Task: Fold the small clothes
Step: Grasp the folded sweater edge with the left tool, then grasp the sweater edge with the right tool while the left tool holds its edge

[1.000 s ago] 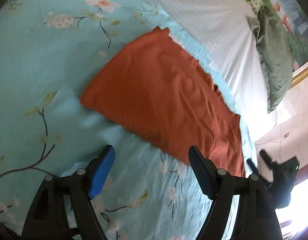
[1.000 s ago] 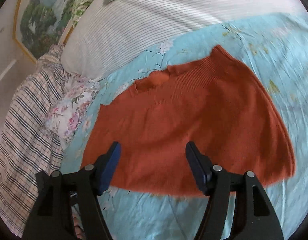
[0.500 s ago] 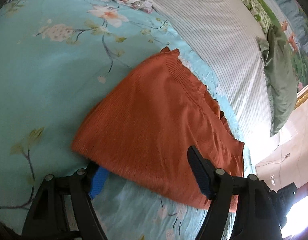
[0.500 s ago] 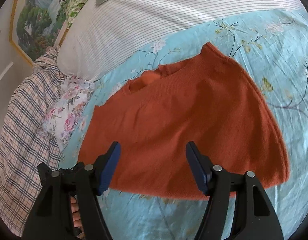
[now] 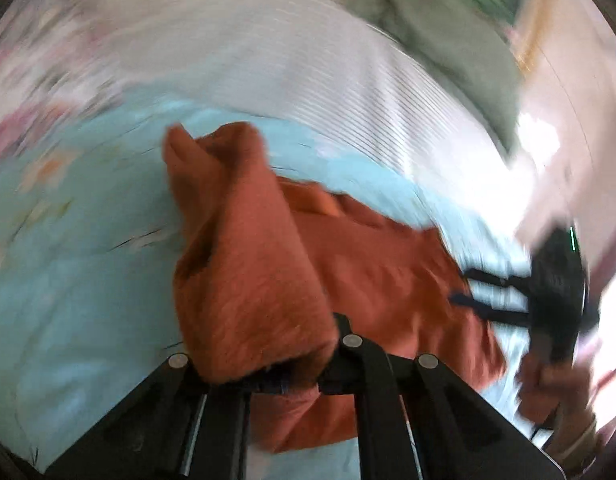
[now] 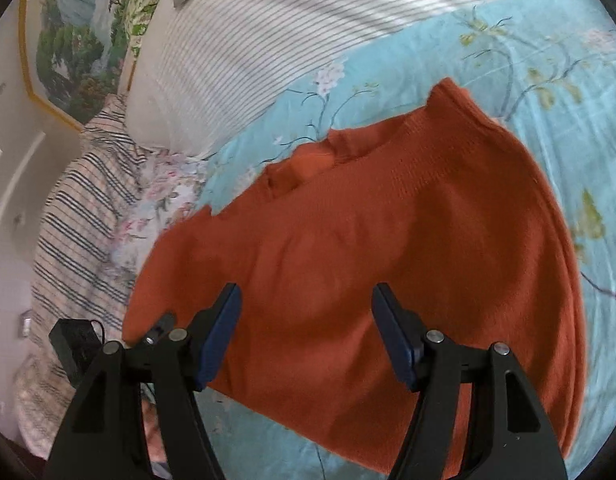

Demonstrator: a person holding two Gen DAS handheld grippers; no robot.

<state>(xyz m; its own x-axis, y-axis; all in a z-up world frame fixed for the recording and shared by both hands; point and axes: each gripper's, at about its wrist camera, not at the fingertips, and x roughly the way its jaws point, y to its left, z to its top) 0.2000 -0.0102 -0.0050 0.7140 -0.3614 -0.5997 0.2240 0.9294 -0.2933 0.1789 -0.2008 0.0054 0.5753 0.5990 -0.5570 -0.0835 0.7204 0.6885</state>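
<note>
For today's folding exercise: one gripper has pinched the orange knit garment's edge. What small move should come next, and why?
Probably carry the lifted edge across: the left gripper is shut on the orange knit garment, one side raised off the floral bedsheet, while the right gripper hangs open above the flat part.

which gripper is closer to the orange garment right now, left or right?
Left. The left gripper has just closed on a lifted fold of the orange garment. The right gripper is open, jaws over the near hem, gripping nothing.
</note>
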